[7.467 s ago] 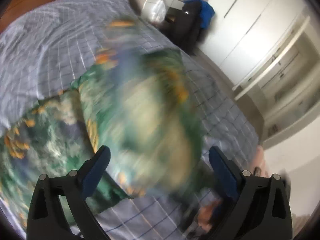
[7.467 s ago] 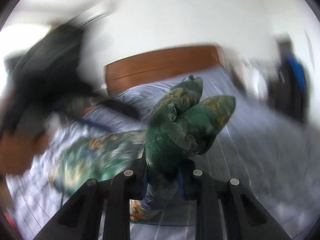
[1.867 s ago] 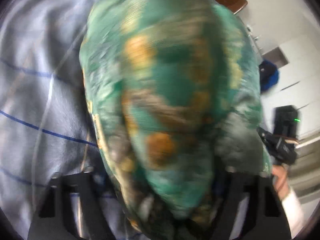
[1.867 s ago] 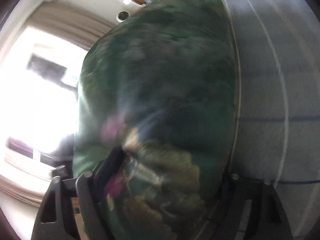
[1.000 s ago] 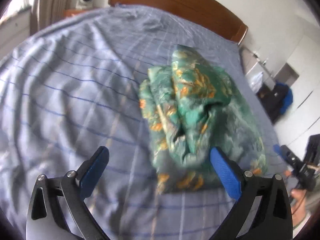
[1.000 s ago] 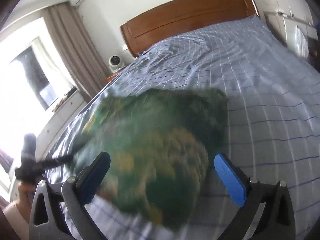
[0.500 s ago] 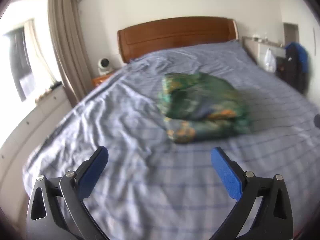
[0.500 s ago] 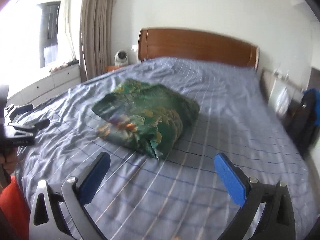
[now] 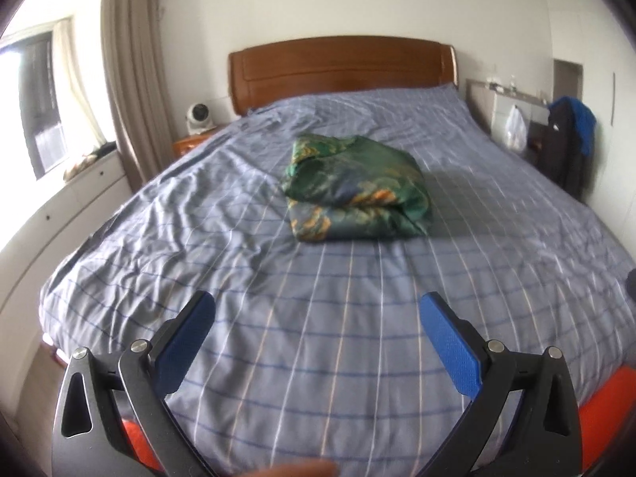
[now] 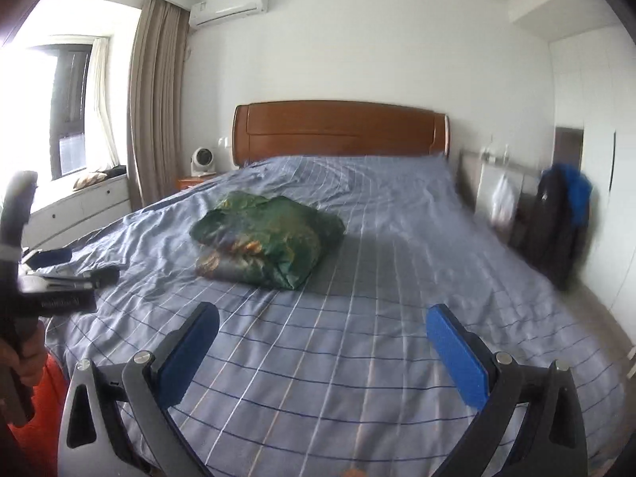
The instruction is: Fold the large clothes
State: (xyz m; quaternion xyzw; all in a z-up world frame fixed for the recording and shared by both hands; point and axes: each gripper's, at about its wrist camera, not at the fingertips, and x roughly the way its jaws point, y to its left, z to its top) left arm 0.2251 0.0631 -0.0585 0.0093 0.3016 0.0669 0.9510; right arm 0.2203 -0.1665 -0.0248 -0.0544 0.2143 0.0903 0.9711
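A green garment with orange and cream print [image 9: 355, 189] lies folded into a thick bundle in the middle of the blue checked bed [image 9: 318, 338]. It also shows in the right wrist view [image 10: 266, 246]. My left gripper [image 9: 318, 314] is open and empty, held back near the foot of the bed, well apart from the bundle. My right gripper [image 10: 322, 324] is open and empty, also back near the foot. The left gripper's body [image 10: 51, 290] shows at the left edge of the right wrist view, held in a hand.
A wooden headboard [image 9: 342, 67] stands at the far end. A nightstand with a small white fan [image 9: 197, 117] is at the far left, by a curtain and window. A desk, a white bag [image 9: 515, 127] and a dark chair with blue cloth [image 9: 568, 147] stand on the right.
Both grippers let go of the garment and pulled back toward the foot of the bed. The folded bundle stays in the middle of the bed and looks farther away.
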